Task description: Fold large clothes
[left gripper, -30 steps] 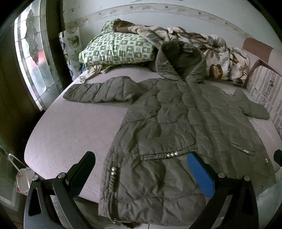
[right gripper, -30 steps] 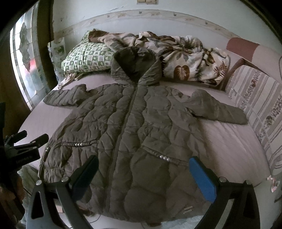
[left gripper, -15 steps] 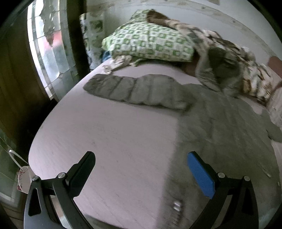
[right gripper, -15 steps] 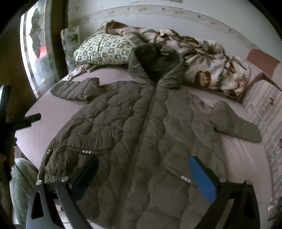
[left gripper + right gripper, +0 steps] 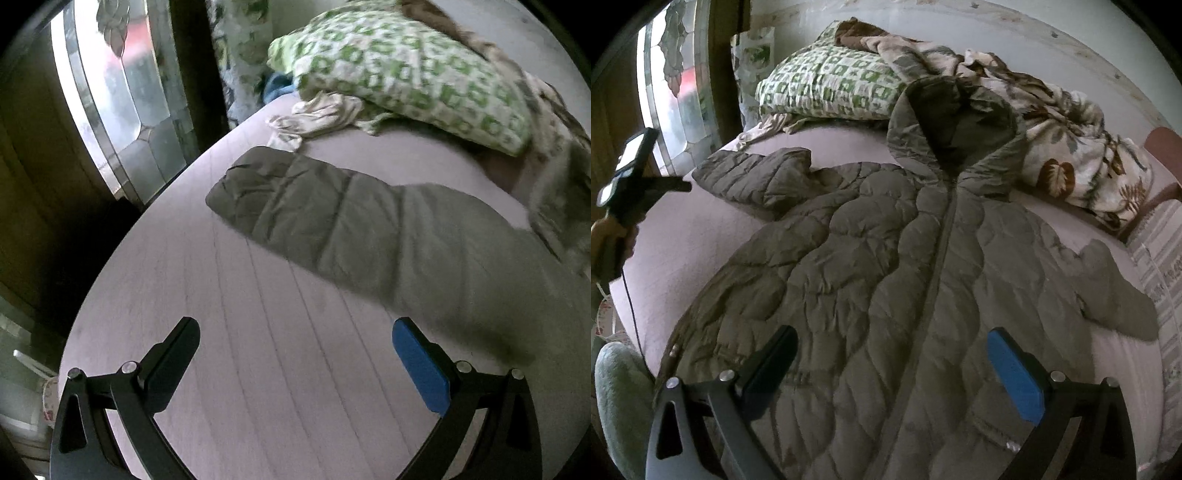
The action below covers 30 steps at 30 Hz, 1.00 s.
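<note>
A large olive quilted hooded jacket [image 5: 905, 266] lies face up and spread flat on the pink bed [image 5: 683, 236], sleeves out to both sides. In the left wrist view its left sleeve [image 5: 317, 221] stretches across the bed [image 5: 258, 350]. My left gripper [image 5: 295, 354] is open and empty above the bare sheet, short of the sleeve. It also shows at the left edge of the right wrist view [image 5: 635, 184]. My right gripper [image 5: 892, 362] is open and empty over the jacket's lower front.
A green-patterned pillow [image 5: 406, 74] and a leaf-print blanket [image 5: 1052, 140] lie at the head of the bed. A stained-glass window [image 5: 110, 92] stands at the left. A striped cushion [image 5: 1160, 266] borders the right side. A small crumpled cloth [image 5: 317, 118] lies by the pillow.
My left gripper has swung left and forward from the jacket's hem toward the left sleeve. My right gripper has moved forward over the jacket's body.
</note>
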Tool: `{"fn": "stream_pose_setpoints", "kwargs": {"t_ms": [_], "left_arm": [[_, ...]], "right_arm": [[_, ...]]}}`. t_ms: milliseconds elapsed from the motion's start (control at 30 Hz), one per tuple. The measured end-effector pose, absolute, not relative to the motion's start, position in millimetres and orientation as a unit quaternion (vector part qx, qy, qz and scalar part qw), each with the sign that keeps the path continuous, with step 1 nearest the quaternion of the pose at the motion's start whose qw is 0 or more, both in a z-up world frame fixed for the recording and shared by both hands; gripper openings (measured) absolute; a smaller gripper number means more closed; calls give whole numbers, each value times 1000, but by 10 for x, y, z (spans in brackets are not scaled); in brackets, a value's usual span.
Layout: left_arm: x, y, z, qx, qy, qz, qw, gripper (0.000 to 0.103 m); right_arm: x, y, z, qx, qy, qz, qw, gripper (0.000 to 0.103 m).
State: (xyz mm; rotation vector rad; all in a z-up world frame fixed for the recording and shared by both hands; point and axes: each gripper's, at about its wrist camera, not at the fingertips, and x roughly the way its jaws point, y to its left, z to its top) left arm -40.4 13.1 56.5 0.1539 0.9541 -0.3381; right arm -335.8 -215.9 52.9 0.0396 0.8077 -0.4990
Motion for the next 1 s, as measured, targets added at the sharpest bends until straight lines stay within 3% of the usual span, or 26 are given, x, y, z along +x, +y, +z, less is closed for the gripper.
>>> {"fn": "stream_pose_setpoints", "kwargs": {"t_ms": [300,600,633,667,733,800,833,1000], "left_arm": [[615,171,267,-20,504,-115,856,103],[877,-114,10,19,521,-115,846,100],[862,-138,20,24,516,-112,849,95],[850,-149,38,26,510,-110,852,83],[815,-142,102,15,499,-117,859,39],[794,-88,161,-13,498,-130,857,25],[780,-63,195,-22,494,-133,859,20],[572,159,513,-28,451,-133,882,18]], "right_arm": [[-2873,-2305,404,10,408,-237,882,103],[-2676,-2384,272,9,420,-238,876,103],[-2661,-2393,260,8,421,-238,875,103],[-2648,-2404,248,8,423,-238,874,103],[-2626,-2427,230,7,424,-240,874,103],[-2609,-2449,217,7,423,-241,873,103],[-2601,-2460,213,7,422,-241,874,103],[-2435,-2610,142,-12,418,-253,872,103]]}}
